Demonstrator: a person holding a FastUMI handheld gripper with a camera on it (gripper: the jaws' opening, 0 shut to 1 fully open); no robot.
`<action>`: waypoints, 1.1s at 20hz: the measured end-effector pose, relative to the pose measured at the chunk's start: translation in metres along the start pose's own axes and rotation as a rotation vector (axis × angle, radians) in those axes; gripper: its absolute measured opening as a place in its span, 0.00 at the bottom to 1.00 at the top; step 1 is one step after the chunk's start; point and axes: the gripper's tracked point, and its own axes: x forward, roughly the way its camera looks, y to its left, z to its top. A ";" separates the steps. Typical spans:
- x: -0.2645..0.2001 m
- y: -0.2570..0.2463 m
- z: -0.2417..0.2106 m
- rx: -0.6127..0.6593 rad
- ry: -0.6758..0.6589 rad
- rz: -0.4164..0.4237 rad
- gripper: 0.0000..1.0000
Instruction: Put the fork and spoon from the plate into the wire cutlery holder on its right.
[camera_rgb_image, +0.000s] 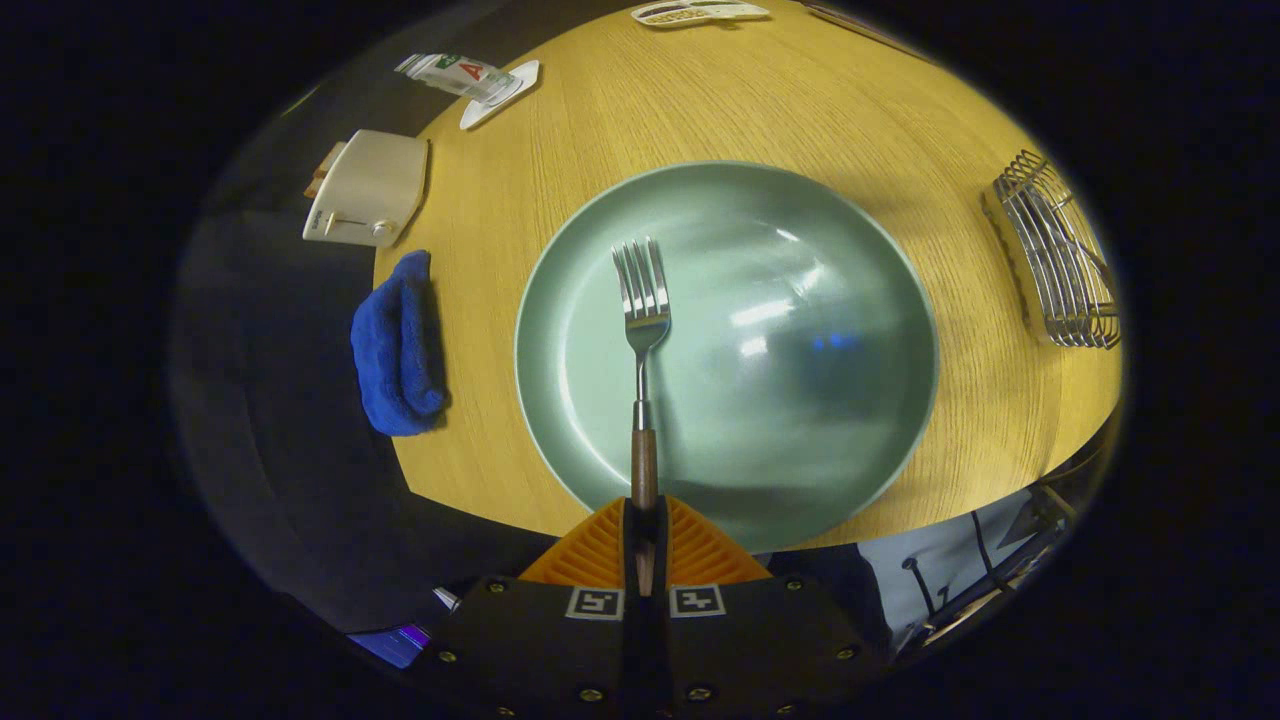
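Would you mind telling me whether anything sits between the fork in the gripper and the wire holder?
Nothing visible does. The gripper is shut on the fork by its handle, over the plate. From there to the holder, off to the plate's right, there is only the plate's rim and bare table.

The tool (645, 530) is clamped on the handle of the fork (642, 330), whose tines point to 12 o'clock over the plate (850, 400). On the table (760, 110), the wire cutlery holder (1060, 255) stands at the plate's 3 o'clock, a folded cloth (398, 345) at 9 o'clock, a toaster (368, 188) at 10 o'clock.
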 end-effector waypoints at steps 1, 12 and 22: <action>-0.003 0.001 0.002 0.001 -0.010 0.007 0.02; -0.066 0.028 0.023 0.100 -0.140 0.156 0.02; -0.133 -0.007 0.043 0.273 -0.274 0.228 0.02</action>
